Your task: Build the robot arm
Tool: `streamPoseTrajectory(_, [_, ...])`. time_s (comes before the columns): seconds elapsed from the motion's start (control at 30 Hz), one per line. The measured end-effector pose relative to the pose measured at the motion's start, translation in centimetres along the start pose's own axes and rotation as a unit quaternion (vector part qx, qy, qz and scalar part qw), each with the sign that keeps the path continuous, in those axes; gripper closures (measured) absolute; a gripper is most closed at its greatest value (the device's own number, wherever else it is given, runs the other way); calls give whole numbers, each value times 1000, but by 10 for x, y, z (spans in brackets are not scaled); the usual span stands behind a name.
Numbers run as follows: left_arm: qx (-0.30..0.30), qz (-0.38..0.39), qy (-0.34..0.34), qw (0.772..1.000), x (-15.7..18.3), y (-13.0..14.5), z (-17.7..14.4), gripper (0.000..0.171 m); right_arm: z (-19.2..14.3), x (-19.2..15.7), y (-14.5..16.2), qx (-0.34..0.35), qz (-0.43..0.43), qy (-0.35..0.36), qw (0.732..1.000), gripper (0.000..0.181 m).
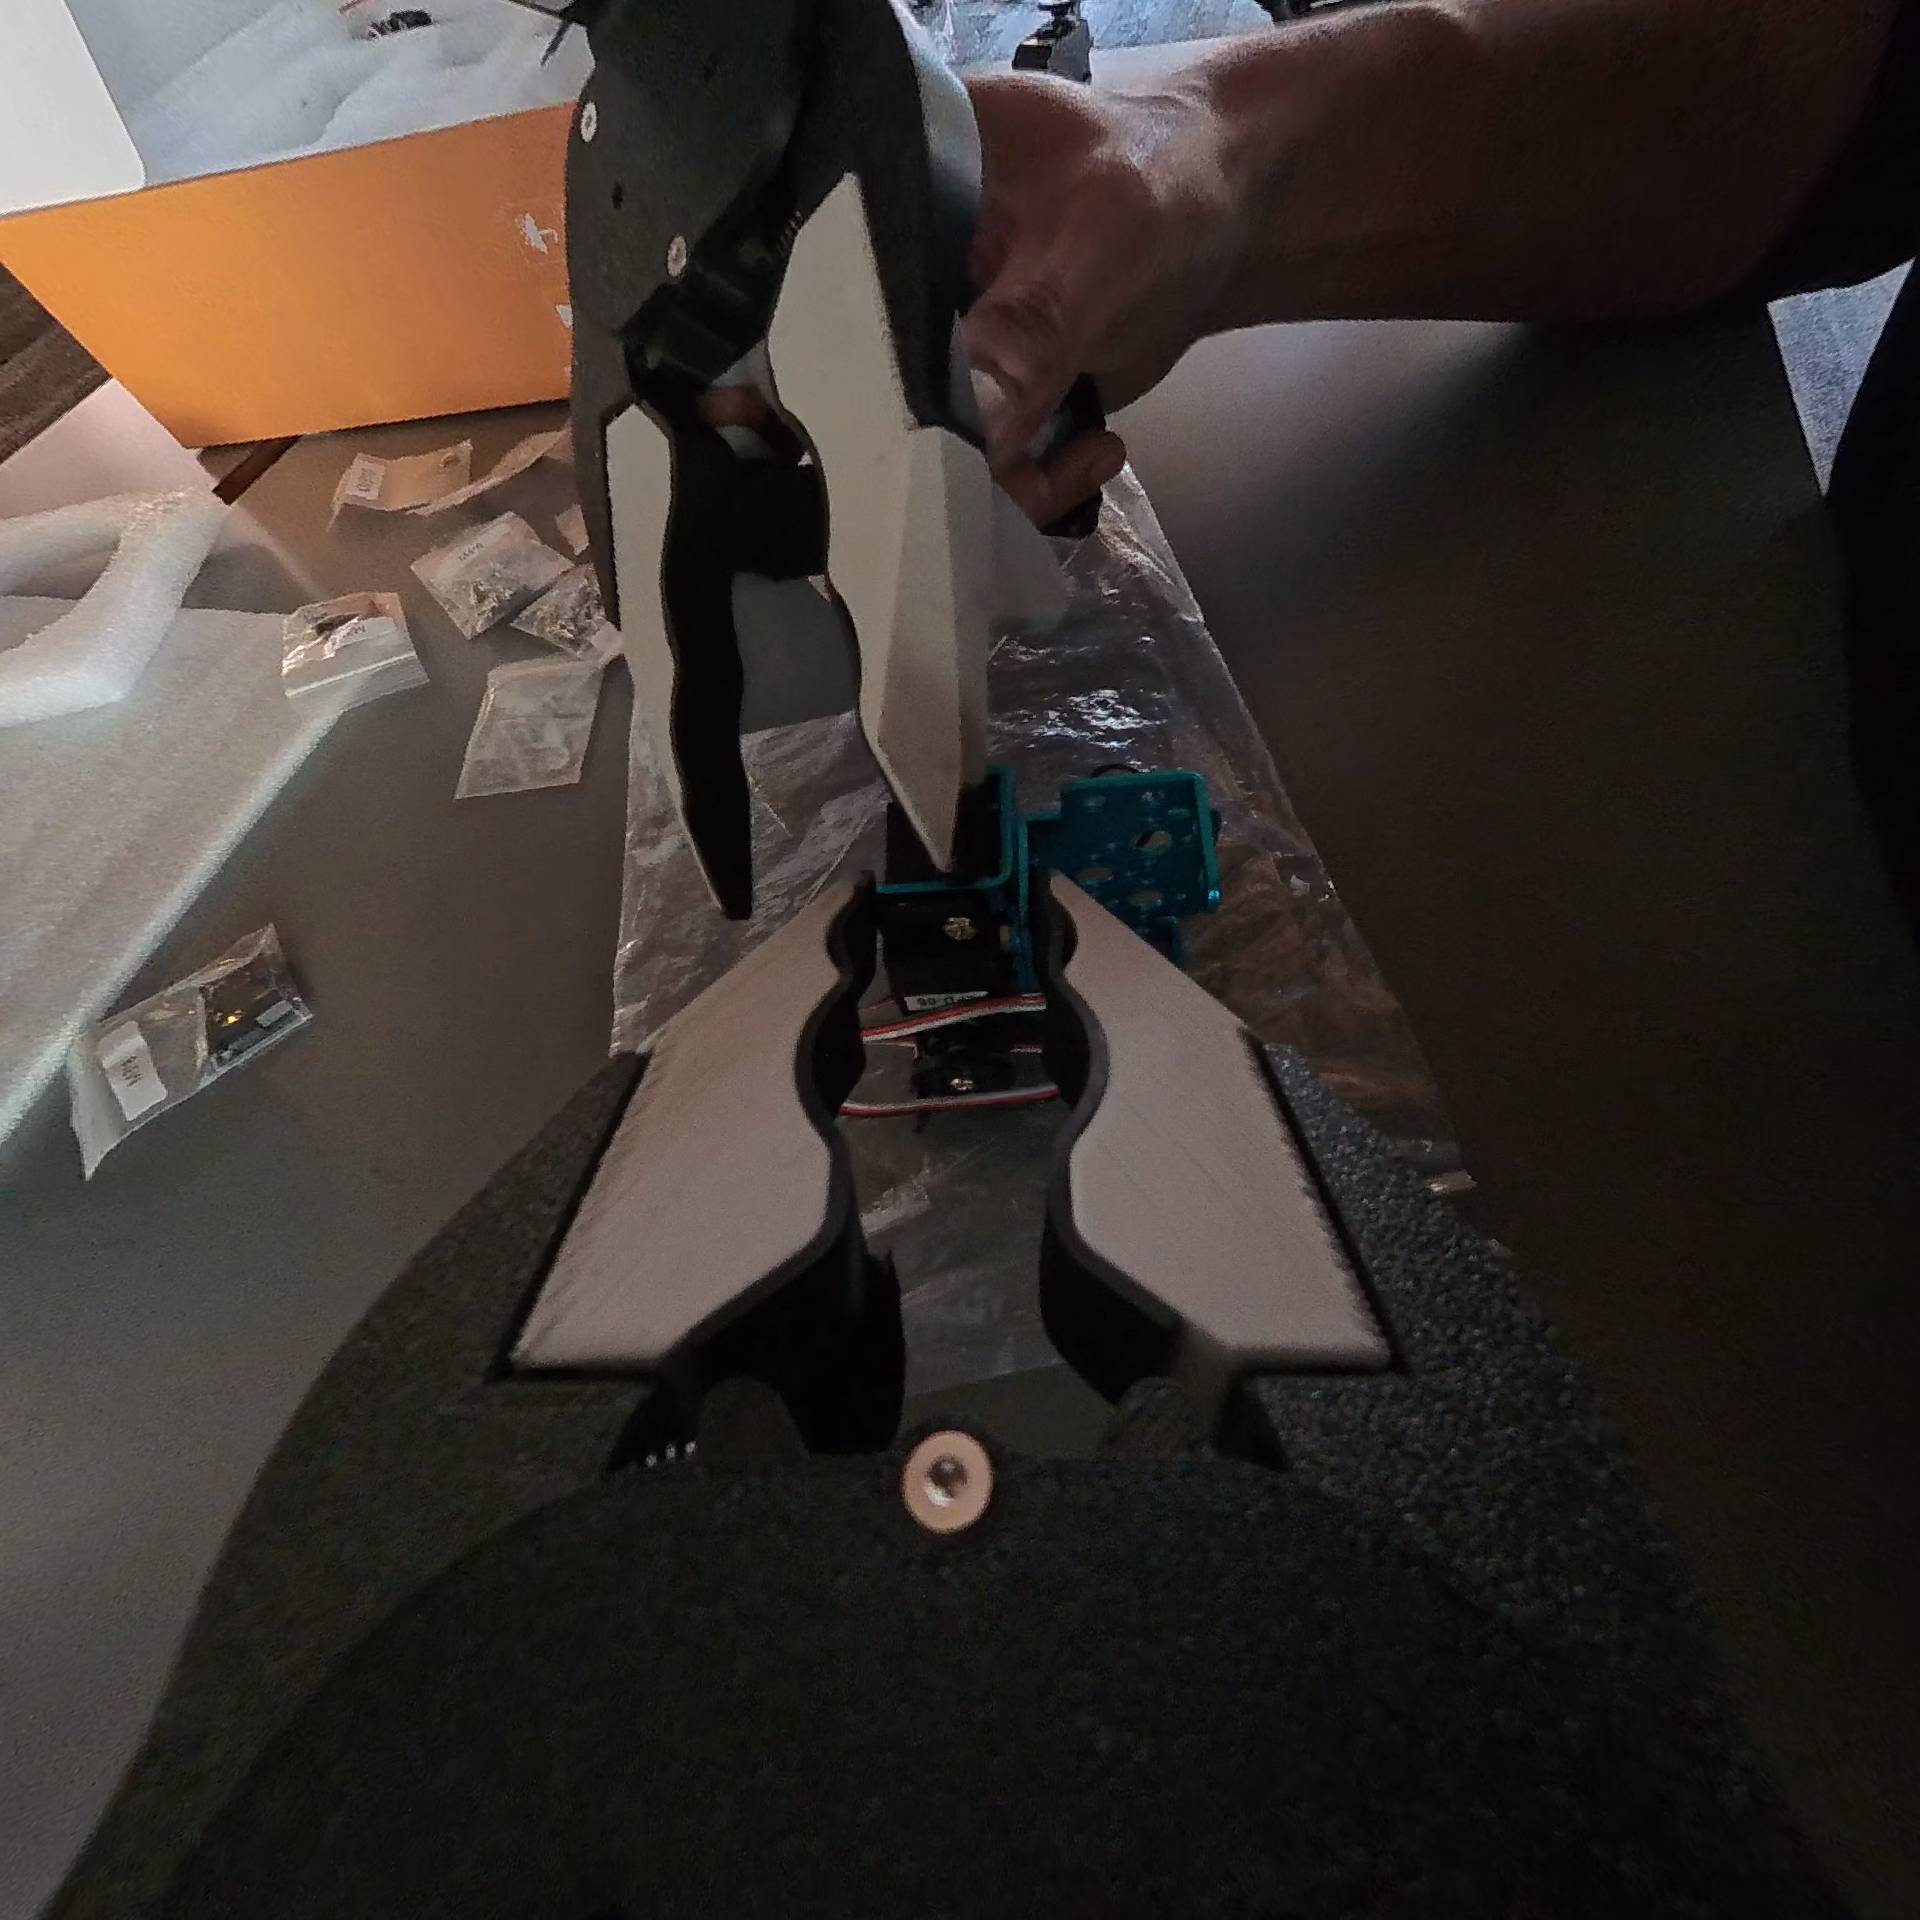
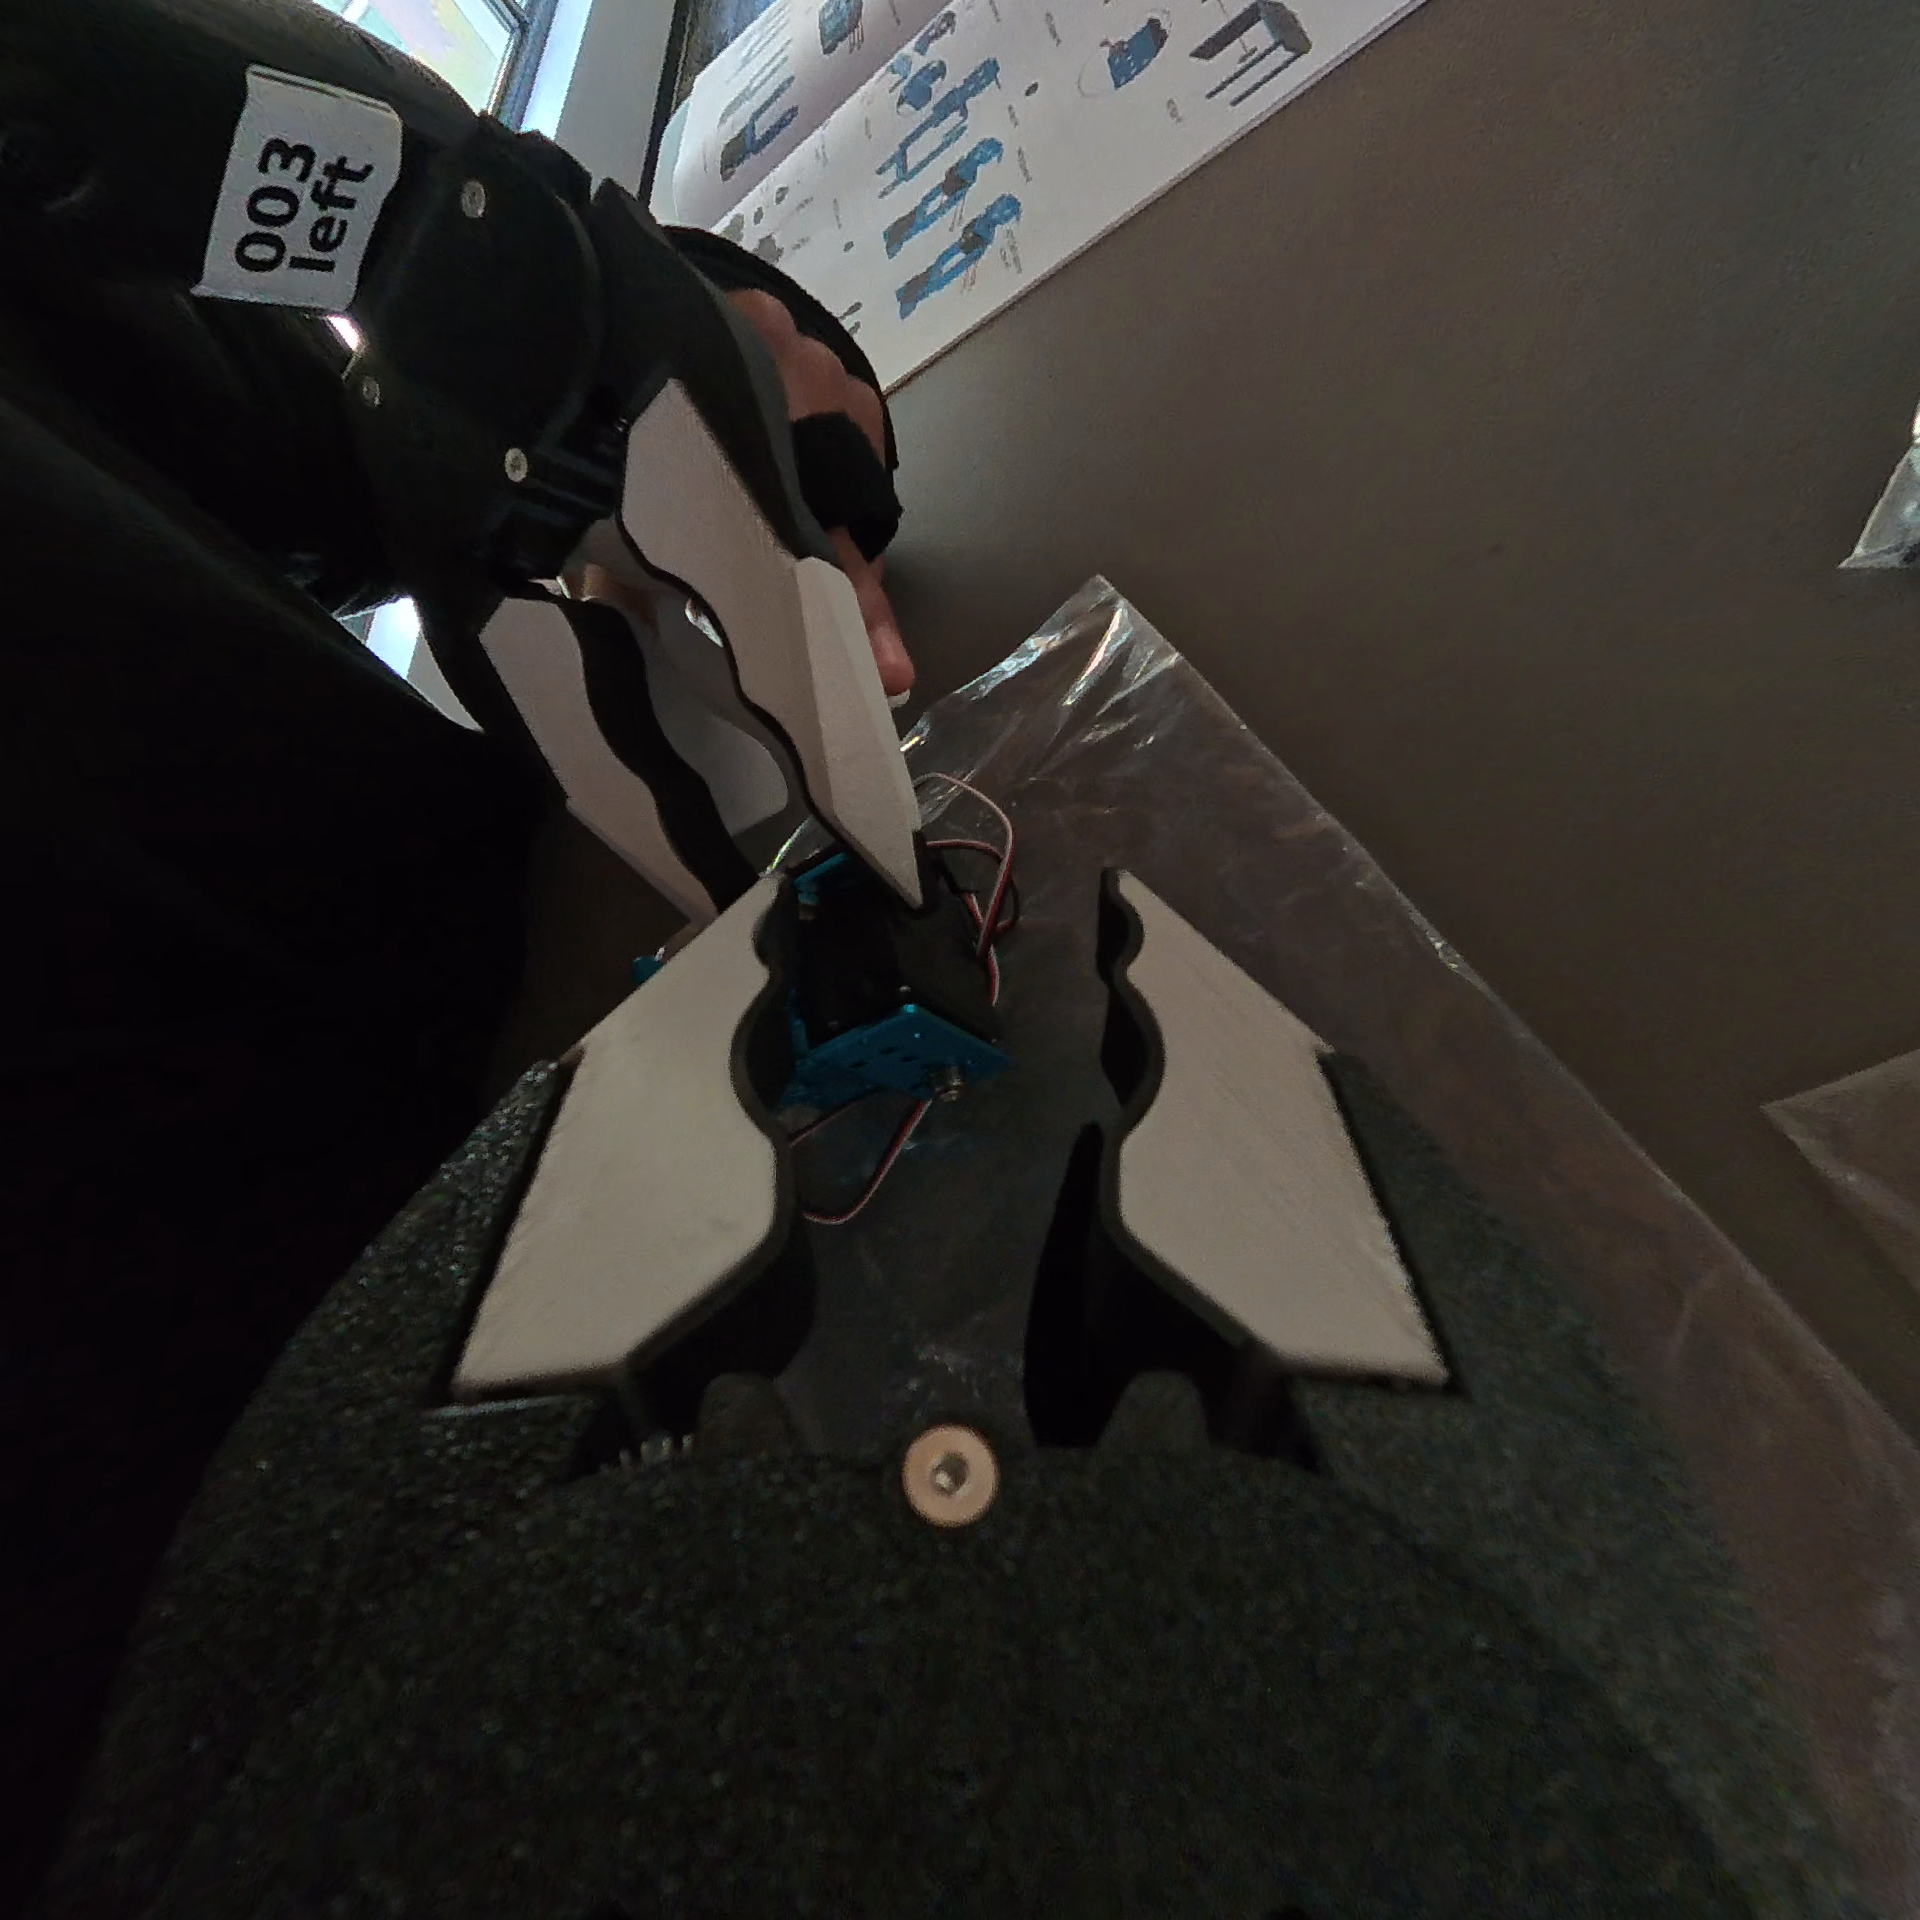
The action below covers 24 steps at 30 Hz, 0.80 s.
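Left wrist view shows the left gripper (image 1: 956, 914) with fingers clamped on the black servo (image 1: 940, 951) in its blue bracket (image 1: 1127, 847), lying on a plastic bag (image 1: 1143, 665) on the table (image 1: 1455, 623). Right gripper (image 1: 847, 873) comes from above, fingers apart, one tip touching the bracket's far end, the other beside it.

Left gripper (image 1: 956, 894), black-bodied with white finger plates, pointing forward and low over the surface. Jaws drawn in to a narrow gap, pressed on either side of a black block in a teal metal bracket (image 1: 951, 951). Right gripper (image 1: 836, 878) coming steeply down from above, jaws spread wide. Bare right hand (image 1: 1091, 291) wrapped round its handle, forearm reaching in from the right. Left hand (image 2: 842, 436) behind its tool, a black strap over the fingers.
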State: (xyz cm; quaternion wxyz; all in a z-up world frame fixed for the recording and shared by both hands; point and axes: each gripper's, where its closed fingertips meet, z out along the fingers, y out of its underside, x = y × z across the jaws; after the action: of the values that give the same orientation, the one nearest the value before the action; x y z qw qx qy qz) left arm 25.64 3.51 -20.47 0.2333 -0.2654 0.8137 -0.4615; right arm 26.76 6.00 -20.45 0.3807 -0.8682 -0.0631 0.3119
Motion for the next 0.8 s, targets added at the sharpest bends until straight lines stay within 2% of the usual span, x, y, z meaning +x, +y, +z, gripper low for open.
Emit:
streamPoseTrajectory(0.13, [-1, -3, 1, 1000, -1, 1, 0, 141, 0, 1, -2, 6, -4, 6, 1000, 128])
streamPoseTrajectory(0.23, [1, 4, 4, 1000, 1, 0, 0, 142, -4, 2, -5, 17, -26, 20, 999, 142])
streamPoseTrajectory(0.4, [1, 5, 5, 1000, 2, 0, 0, 142, -8, -6, -4, 18, -21, -9, 1000, 131])
streamPoseTrajectory(0.5, [1, 3, 5, 1000, 1, 0, 0, 142, 0, -6, 2, -2, -32, -1, 999, 131])
streamPoseTrajectory(0.57, [-1, 4, 1, 1000, 0, 1, 0, 142, 0, -1, 3, -3, -21, 4, 1000, 122])
streamPoseTrajectory(0.67, [-1, 9, -3, 1000, 1, 1, 0, 141, -1, 3, 2, 2, -9, 3, 1000, 119])
streamPoseTrajectory(0.8, [0, 18, -3, 1000, 2, -1, 1, 142, -5, 11, -2, 10, -25, 44, 999, 125])
